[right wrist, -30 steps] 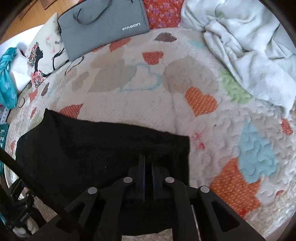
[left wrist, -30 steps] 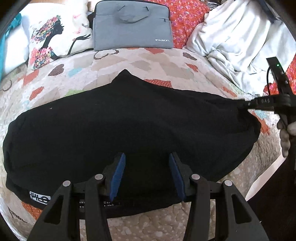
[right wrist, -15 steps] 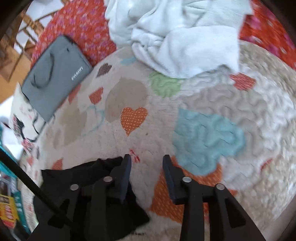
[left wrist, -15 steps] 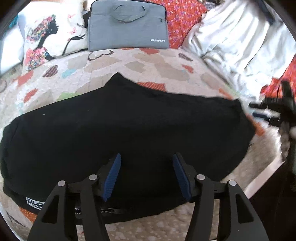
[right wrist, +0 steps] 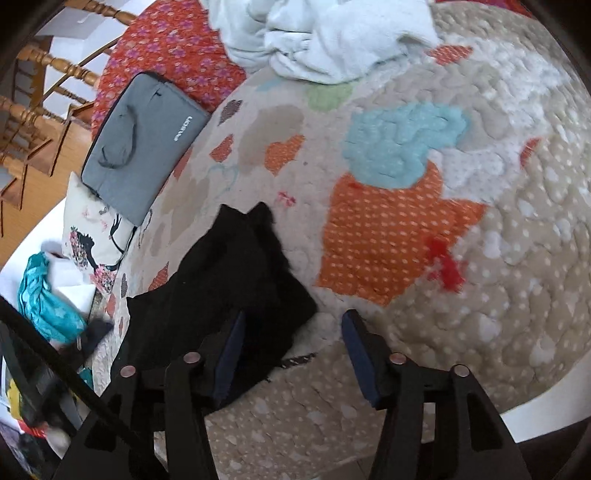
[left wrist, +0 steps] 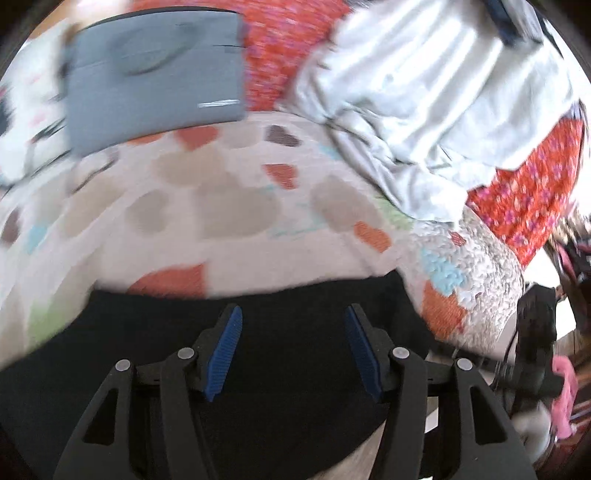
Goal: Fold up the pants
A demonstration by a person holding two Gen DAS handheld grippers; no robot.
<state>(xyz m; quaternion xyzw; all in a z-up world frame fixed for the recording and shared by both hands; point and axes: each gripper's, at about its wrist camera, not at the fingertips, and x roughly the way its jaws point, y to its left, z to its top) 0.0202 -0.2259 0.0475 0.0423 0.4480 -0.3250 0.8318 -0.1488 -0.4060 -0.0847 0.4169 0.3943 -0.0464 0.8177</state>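
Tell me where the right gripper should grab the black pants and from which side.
Grip the near corner of the black pants, where the edge lies by the right gripper and its open jaws. Come in low from the bare quilt side, sliding one finger under the edge; the cloth lies flat, so a pinch from straight above may slip.

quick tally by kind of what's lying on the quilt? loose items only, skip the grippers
Black pants: 1
Grey laptop bag: 1
Printed pillow: 1
White blanket: 1
Teal cloth, at the bed's edge: 1
Total: 5
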